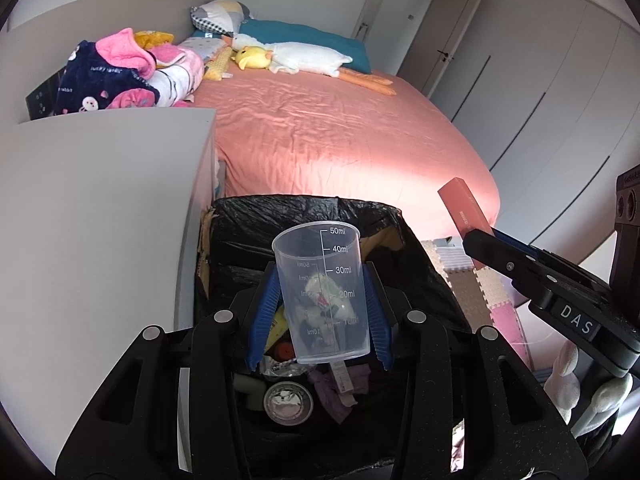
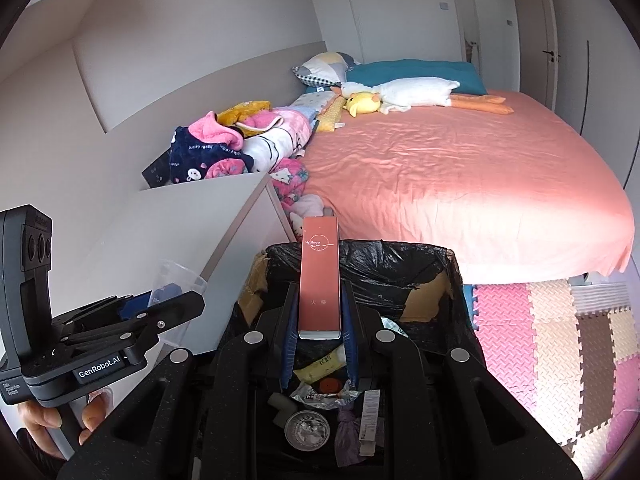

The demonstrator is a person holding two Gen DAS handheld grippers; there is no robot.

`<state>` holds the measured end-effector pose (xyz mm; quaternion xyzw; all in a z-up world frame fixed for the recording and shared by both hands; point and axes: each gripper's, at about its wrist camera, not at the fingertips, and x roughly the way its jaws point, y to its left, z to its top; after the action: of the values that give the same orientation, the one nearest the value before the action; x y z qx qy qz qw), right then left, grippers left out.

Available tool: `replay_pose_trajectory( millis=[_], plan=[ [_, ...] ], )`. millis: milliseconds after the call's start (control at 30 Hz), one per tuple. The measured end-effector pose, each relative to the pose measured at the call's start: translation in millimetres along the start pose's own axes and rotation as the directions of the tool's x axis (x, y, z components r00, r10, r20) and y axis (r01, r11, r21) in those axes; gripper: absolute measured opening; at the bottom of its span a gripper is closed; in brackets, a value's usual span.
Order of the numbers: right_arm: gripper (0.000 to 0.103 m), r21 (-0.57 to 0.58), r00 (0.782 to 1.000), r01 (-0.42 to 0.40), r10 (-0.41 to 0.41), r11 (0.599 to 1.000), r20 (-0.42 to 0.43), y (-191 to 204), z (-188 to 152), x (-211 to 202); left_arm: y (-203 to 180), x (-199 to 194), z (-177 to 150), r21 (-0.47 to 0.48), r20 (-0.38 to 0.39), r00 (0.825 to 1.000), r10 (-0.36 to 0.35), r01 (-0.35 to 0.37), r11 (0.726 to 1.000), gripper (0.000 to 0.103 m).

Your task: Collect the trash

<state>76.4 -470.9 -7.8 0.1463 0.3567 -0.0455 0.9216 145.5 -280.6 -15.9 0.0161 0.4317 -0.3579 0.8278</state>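
Left gripper [image 1: 320, 308]: fingers pinched clear measuring cup [image 1: 322, 292] over bag-lined bin [image 1: 248, 216]. Right gripper [image 2: 318, 332]: fingers clamped slim red box [image 2: 320, 276] above same bin.

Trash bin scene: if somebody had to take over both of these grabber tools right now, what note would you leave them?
Left gripper: shut on the clear measuring cup, held upright over the bin.
Right gripper: shut on the long red box, also over the bin's opening.
Bin: black-lined, standing at the foot of the bed, already holding wrappers, a foil cup and other scraps.
Done: both pieces picked up and brought above the bin.
Left: open each gripper so cup and box drop inside, then look around for more trash.
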Motion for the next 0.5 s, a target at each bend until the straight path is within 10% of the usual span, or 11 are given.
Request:
replay_pose_trajectory(
  millis=[67, 100, 133, 500],
  plan=[
    [0.039, 0.004, 1.000, 0.016, -0.016, 1.000, 0.006, -3, 0, -1, 1, 6, 0, 0.003, -0.029, 0.999, 0.029, -0.029, 1.000, 0.074],
    [0.067, 0.010, 1.000, 0.022, -0.022, 1.000, 0.020, -4, -2, -3, 2, 7, -1, 0.000, -0.025, 0.998, 0.058, -0.058, 0.998, 0.092],
    [0.076, 0.009, 0.999, 0.021, -0.021, 1.000, 0.033, -6, -4, -4, 4, 6, -1, -0.002, -0.014, 0.997, 0.073, -0.073, 0.997, 0.092],
    [0.076, 0.013, 0.999, 0.030, -0.030, 0.999, 0.011, -11, -10, 0, 10, 6, -2, -0.027, 0.003, 0.996, 0.088, -0.087, 0.996, 0.096]
  ],
)
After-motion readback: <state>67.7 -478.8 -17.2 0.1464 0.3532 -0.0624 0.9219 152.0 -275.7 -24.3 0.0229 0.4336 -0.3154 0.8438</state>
